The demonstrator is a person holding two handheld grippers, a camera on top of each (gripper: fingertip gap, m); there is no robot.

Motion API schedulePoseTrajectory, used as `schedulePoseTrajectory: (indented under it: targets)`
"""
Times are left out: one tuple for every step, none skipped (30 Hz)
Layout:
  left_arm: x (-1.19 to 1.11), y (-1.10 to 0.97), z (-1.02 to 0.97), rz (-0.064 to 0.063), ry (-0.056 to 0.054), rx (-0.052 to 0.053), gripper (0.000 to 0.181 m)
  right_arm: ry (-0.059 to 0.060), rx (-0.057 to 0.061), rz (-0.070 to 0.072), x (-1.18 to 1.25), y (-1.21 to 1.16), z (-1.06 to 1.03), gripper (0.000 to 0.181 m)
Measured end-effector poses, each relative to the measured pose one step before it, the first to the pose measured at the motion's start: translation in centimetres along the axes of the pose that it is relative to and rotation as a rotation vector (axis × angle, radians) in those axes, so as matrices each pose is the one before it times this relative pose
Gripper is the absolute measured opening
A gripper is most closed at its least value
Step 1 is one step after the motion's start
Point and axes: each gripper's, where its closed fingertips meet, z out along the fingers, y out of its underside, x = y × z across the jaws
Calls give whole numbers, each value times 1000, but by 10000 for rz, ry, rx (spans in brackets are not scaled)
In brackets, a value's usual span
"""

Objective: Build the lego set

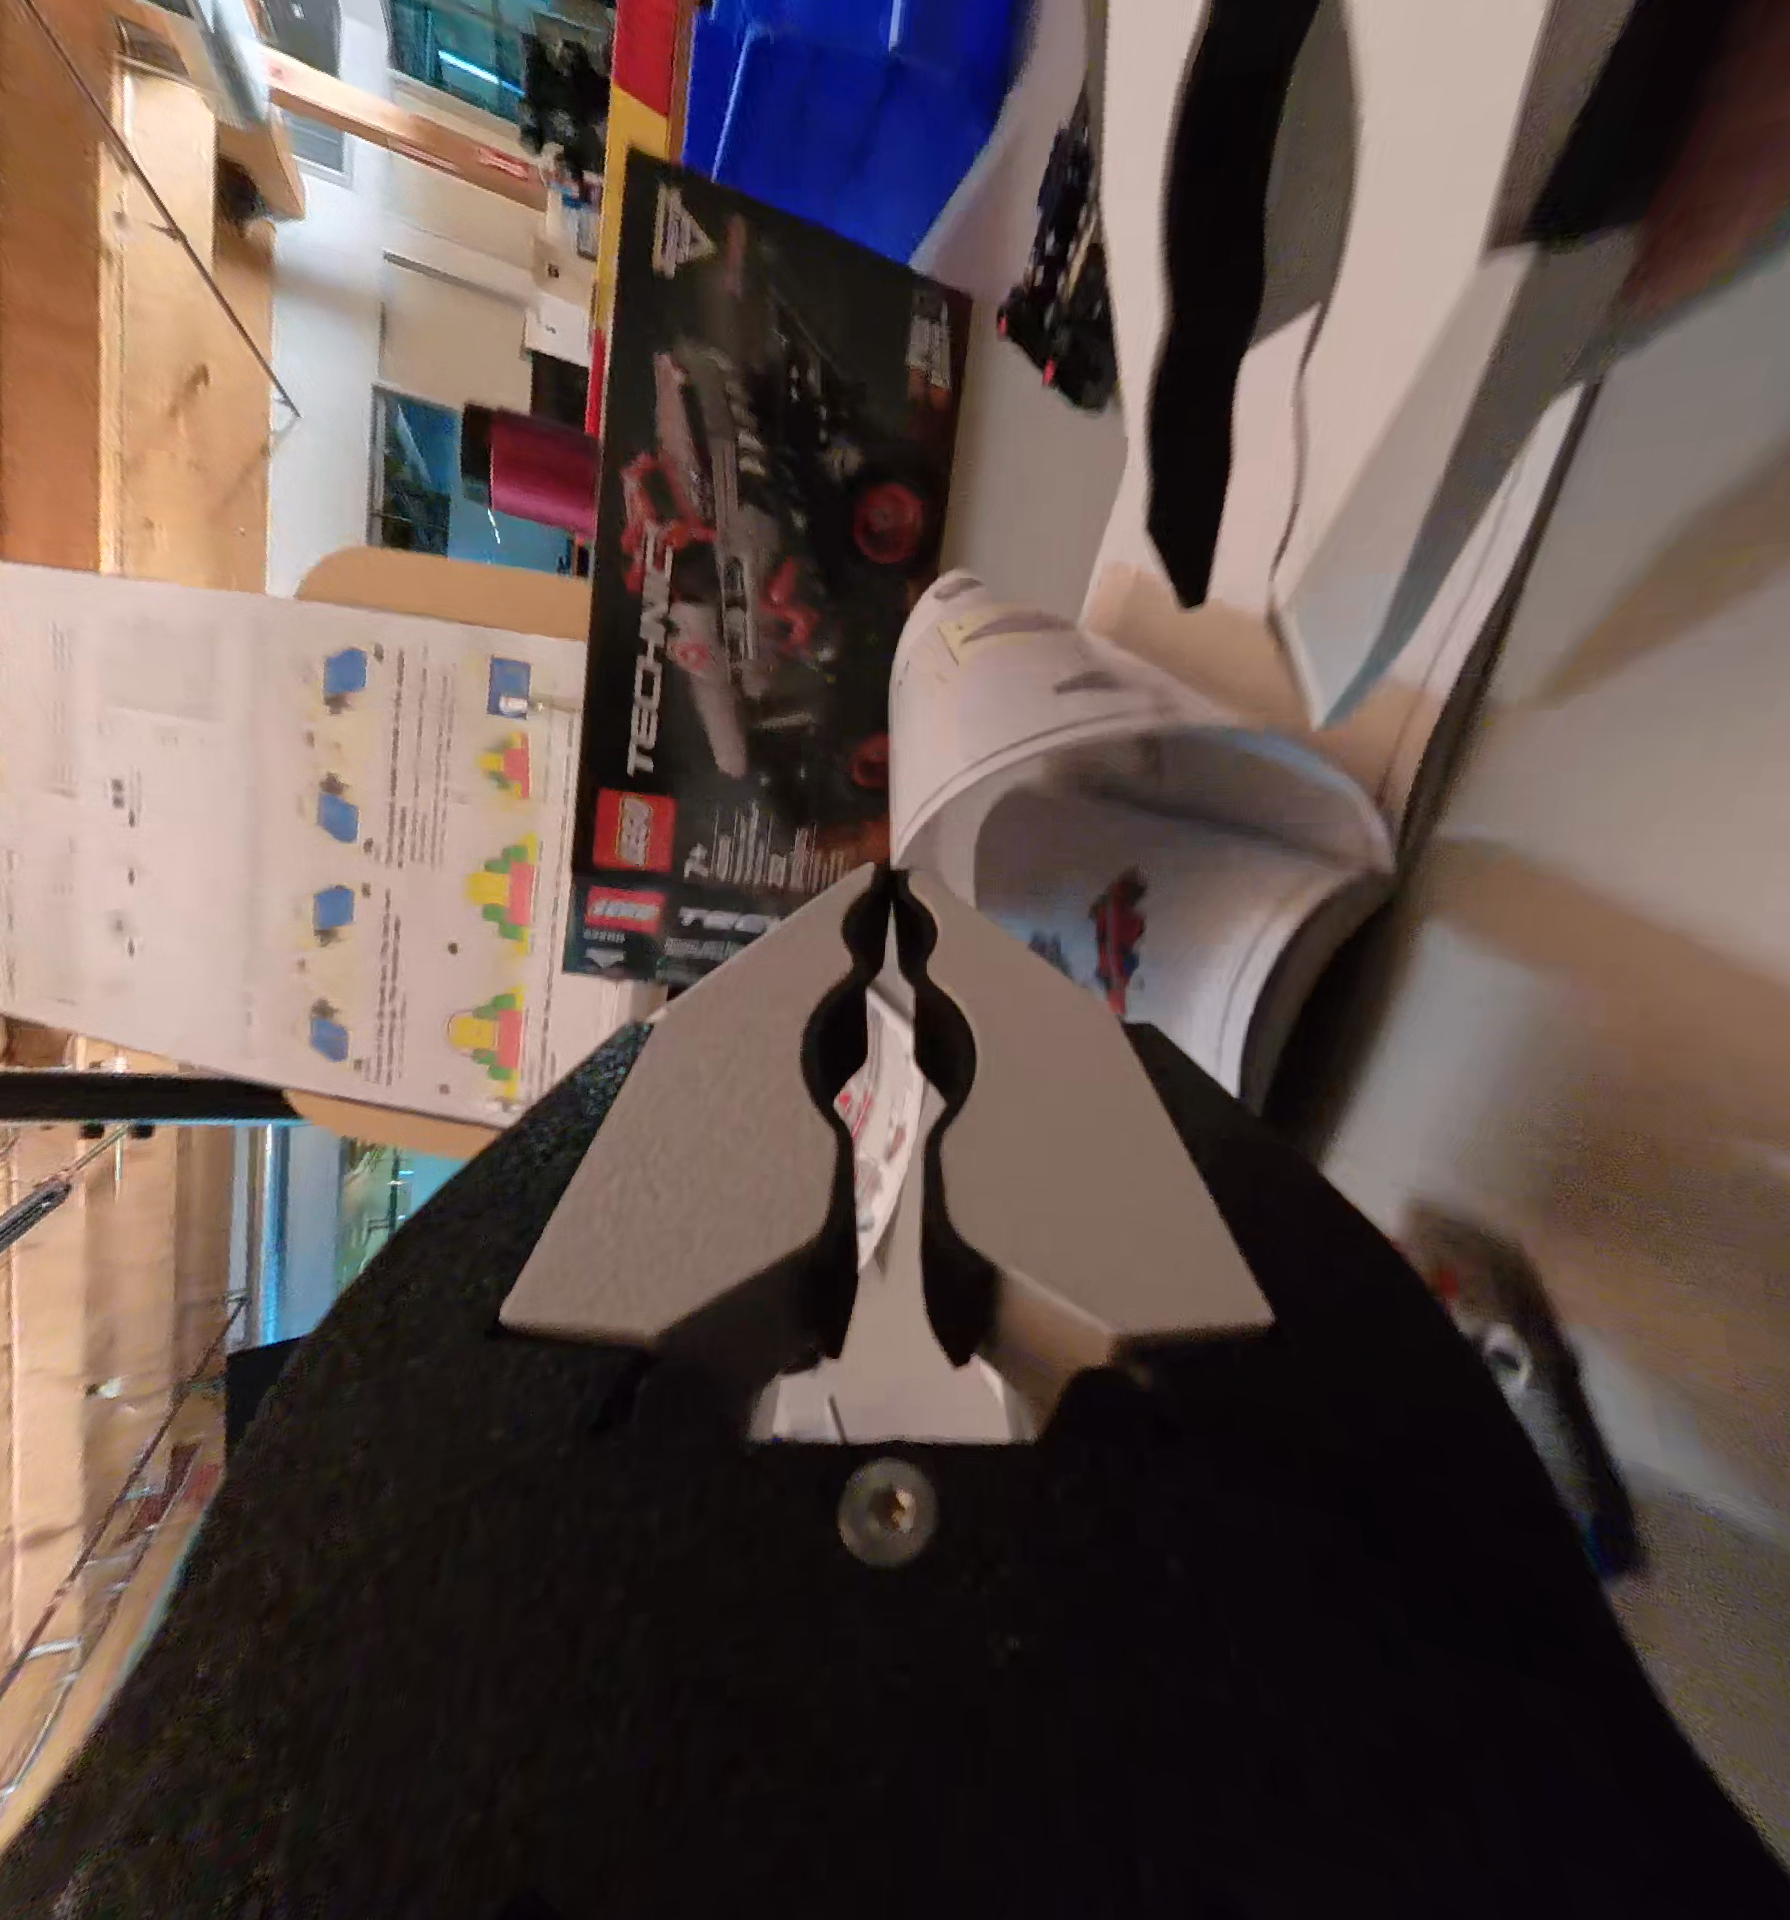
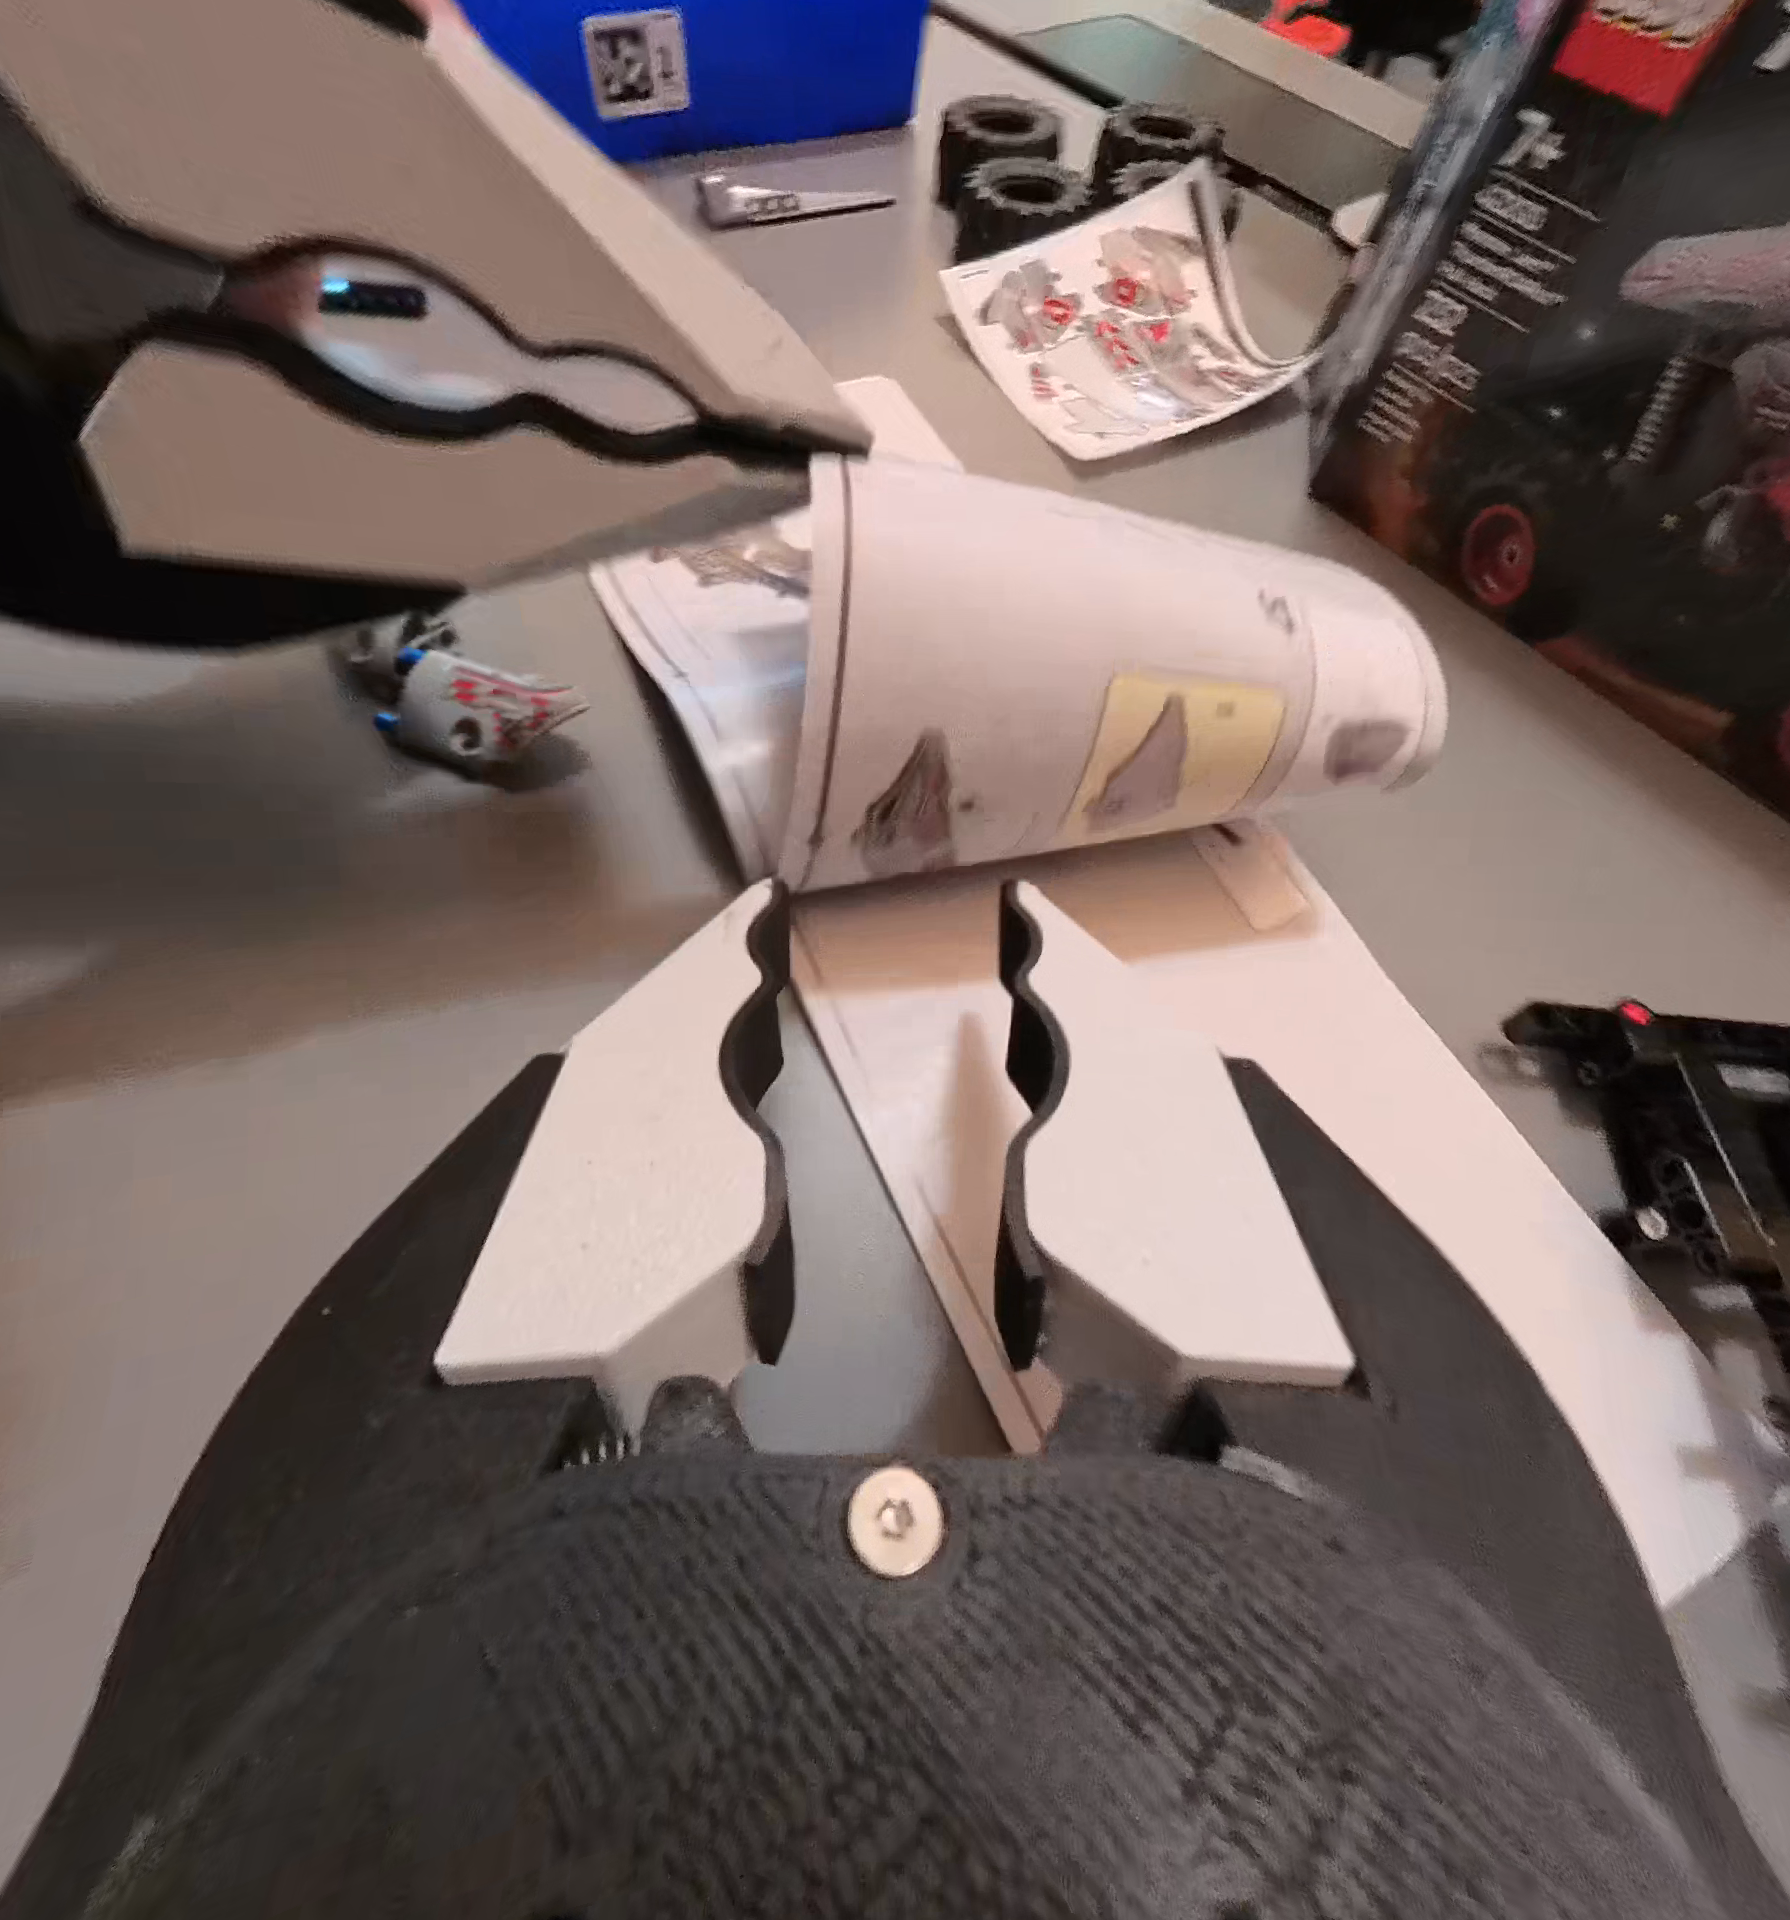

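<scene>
Paper pages of the instruction booklet (image 2: 1078, 665) curl over mid-bench, pinched at their edge by the tilted left gripper (image 2: 818, 452), while the right gripper (image 2: 896, 914) sits level, jaws parted, over the spread-out pages.

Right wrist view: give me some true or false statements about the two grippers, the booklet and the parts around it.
1. The right gripper is open. True.
2. The left gripper is shut on the edge of a curled page of the instruction booklet. True.
3. The black tyres are stacked on top of the Lego box. False: they stand on the table, to the left of the box.
4. The sticker sheet is held in the right gripper. False: it lies on the table between the tyres and the booklet, with nothing gripping it.
</scene>
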Motion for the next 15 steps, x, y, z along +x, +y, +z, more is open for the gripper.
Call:
schedulePoseTrajectory:
  targets:
    - [228,-1038,464,-174,-27,194,0,281,43,306,697,48,-324,39]
    - [159,-1065,461,-238,-84,227,0,229,-54,359,672,201,-355,39]
    - [267,-1006,406,-274,-35,189,0,1,-185,373,379,436,-349,40]
    - [426,-927,297,-300,61,126,1,-241,-409,398,89,834,-327,41]
    - [485,-875,138,-309,92,117,3,-357,-496,303,-56,987,-304,44]
    - [538,-801,-39,-280,116,124,5,-233,-399,168,83,885,-321,46]
    - [542,-722,-194,-244,111,138,7,-76,-326,47,259,830,-344,47]
    - [542,-628,-255,-233,135,160,9,33,-293,-20,371,761,-352,46]
    - [556,-455,-270,-257,187,123,10,92,-118,25,436,475,-392,44]
    - [440,-215,-245,-319,191,31,12,41,81,133,367,121,-430,45]
    - [346,-7,-192,-380,222,-46,13,-17,50,156,308,104,-372,45]
    - [256,130,-118,-455,260,-98,13,-1,66,100,306,44,-298,45]
    - [44,191,-67,-516,205,-118,14,50,88,18,310,-1,-177,44]
    - [-262,39,-105,-498,76,-15,16,126,44,-7,352,48,-19,43]
    - [-250,-357,-169,-374,69,222,20,166,-33,28,337,154,146,41]
